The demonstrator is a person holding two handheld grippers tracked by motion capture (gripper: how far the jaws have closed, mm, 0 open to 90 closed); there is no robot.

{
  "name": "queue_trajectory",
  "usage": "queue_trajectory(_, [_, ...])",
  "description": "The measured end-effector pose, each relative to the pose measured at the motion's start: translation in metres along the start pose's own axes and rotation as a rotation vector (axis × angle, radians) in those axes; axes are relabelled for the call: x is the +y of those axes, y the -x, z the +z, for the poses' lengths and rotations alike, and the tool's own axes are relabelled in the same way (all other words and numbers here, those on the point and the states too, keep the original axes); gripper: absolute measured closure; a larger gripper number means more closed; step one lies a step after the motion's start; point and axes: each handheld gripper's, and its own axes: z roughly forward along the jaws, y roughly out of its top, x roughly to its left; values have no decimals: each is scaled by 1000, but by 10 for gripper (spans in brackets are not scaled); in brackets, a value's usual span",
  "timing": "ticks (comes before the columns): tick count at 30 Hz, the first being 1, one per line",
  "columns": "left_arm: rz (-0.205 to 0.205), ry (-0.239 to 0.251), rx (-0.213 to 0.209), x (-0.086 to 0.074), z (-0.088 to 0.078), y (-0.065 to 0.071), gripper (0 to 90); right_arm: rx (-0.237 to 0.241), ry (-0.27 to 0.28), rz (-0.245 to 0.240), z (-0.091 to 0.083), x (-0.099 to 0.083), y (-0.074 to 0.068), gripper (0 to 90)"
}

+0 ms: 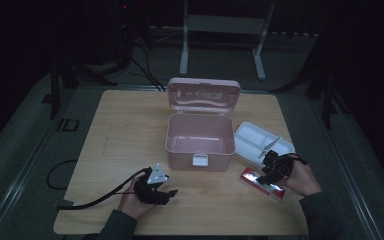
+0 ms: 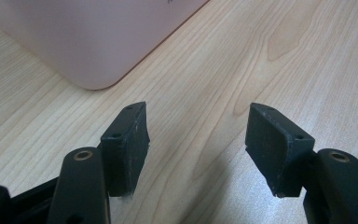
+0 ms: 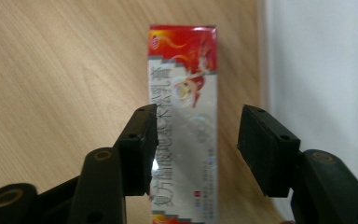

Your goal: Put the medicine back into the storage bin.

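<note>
A pink storage box point(image 1: 199, 140) stands open at the table's middle, its lid point(image 1: 203, 94) tilted back. A red and silver carton point(image 1: 262, 183) lies flat on the wood at the front right. My right gripper point(image 1: 269, 169) hovers right over it, open; in the right gripper view the carton point(image 3: 184, 121) runs lengthwise between the two spread jaws of the gripper point(image 3: 196, 149), near the left one. My left gripper point(image 1: 161, 191) rests low at the front left, open with nothing in it point(image 2: 198, 149), and a corner of the pink box point(image 2: 93, 37) lies just ahead.
A white divided tray point(image 1: 260, 142) sits to the right of the box, close behind the carton, and its edge point(image 3: 321, 70) shows beside the right jaw. A black cable point(image 1: 100, 197) trails left from the left gripper. Metal stand legs point(image 1: 222, 35) rise beyond the table.
</note>
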Motion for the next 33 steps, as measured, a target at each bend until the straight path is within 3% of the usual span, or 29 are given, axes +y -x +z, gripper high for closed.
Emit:
queue_trajectory(5, [0,-1,-1,0,0,0,388,-35,-6,4,4,-5,-6,454])
queue_trajectory(10, [1,-4,-2,0,0,0,388,-32,-11,19,8,-11,-8,436])
queue_trajectory(20, [1,-6,-4,0,1,0,388,-51,-42,-4,19,-9,-13,490])
queue_trajectory(33, [2,-7,-5,0,1,0,389,-59,-52,-37,19,-8,-16,510])
